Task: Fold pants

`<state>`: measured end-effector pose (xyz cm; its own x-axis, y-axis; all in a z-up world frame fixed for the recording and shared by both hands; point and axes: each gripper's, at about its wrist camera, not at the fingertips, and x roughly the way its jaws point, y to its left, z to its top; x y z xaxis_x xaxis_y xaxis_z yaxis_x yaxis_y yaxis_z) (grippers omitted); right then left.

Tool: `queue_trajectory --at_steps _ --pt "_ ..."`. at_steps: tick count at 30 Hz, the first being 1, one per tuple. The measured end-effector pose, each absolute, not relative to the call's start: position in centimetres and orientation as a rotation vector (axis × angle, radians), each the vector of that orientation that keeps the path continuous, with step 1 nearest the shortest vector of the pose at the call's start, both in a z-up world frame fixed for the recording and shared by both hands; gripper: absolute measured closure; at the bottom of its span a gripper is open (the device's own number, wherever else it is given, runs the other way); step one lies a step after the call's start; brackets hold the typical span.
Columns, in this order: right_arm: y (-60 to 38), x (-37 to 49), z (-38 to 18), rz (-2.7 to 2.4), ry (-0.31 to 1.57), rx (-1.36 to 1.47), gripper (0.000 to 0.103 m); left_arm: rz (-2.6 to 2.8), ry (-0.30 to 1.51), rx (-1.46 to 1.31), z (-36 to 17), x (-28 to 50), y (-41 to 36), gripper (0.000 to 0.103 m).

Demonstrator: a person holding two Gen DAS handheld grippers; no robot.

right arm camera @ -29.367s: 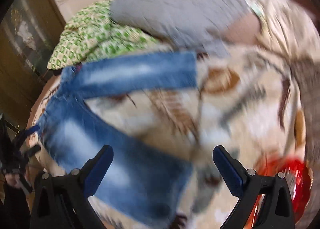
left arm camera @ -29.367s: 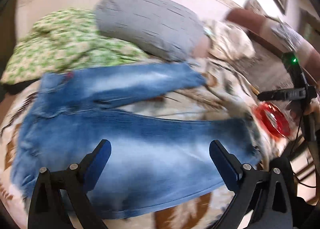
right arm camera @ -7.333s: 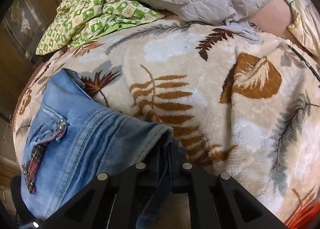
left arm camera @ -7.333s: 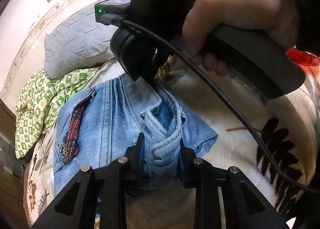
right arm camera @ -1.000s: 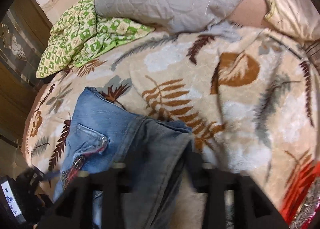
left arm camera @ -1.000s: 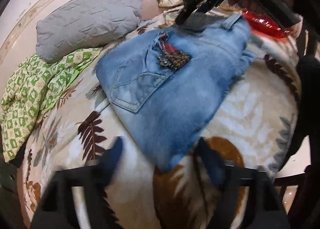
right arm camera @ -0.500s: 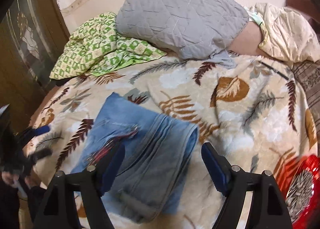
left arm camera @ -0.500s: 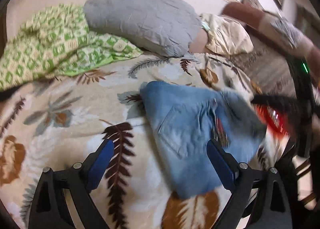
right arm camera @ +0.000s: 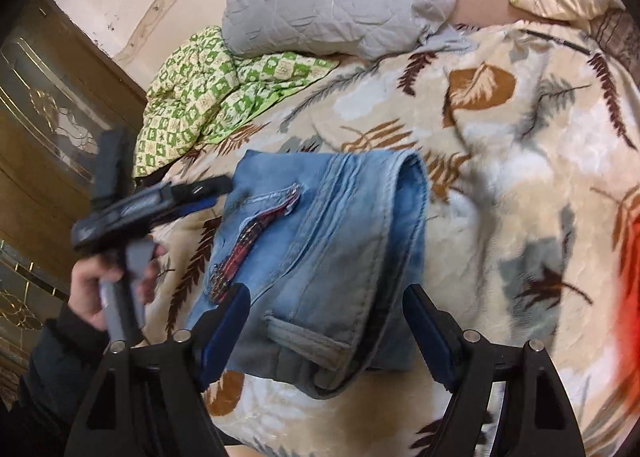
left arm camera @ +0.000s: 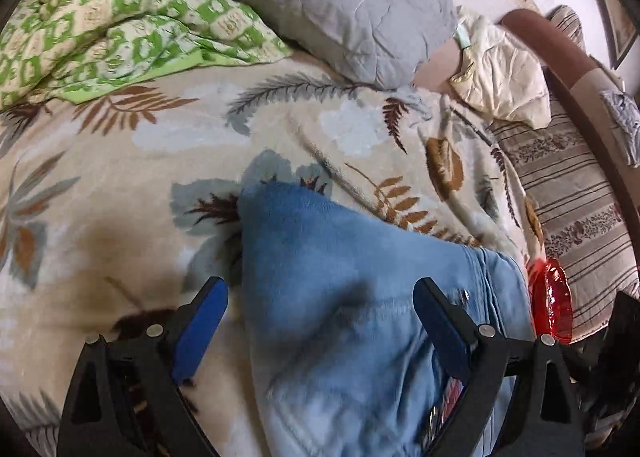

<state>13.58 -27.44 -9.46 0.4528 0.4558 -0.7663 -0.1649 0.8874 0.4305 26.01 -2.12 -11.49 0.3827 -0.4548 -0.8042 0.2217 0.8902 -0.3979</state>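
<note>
Jeans [right arm camera: 320, 241] look folded on the bed [right arm camera: 500, 129]. Left tongs [left arm camera: 320, 321] and right tongs [right arm camera: 326, 321] both gape apart, holding nothing. Probably just pat the edges square, gently.

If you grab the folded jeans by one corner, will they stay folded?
Probably not. The jeans are soft denim, merely stacked in layers, so they would likely droop and unfold. They look thick, so fairly heavy. The fuzzy blanket would probably drag on them if pushed.

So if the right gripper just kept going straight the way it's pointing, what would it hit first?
Most likely the folded jeans. The right gripper is open with the denim bundle lying directly between and ahead of its fingers, on the leaf-print blanket. Depth is hard to judge.
</note>
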Motion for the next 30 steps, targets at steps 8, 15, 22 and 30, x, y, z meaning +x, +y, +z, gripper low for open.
queue_trajectory --at_steps 8,15,22,30 --pt "-23.9 13.3 -10.8 0.428 1.027 0.16 0.077 -0.452 1.154 -0.112 -13.0 26.9 -3.9 0.049" --pt "-22.6 12.3 -9.6 0.425 0.959 0.044 0.089 -0.462 1.118 -0.073 -11.8 26.4 -2.6 0.083" --pt "-25.5 12.5 -12.4 0.362 1.017 0.103 0.091 -0.461 1.156 -0.094 -13.9 26.9 -2.3 0.084" --pt "-25.7 12.5 -12.8 0.363 0.997 0.107 0.089 -0.438 1.138 -0.087 -13.7 26.5 -2.2 0.071"
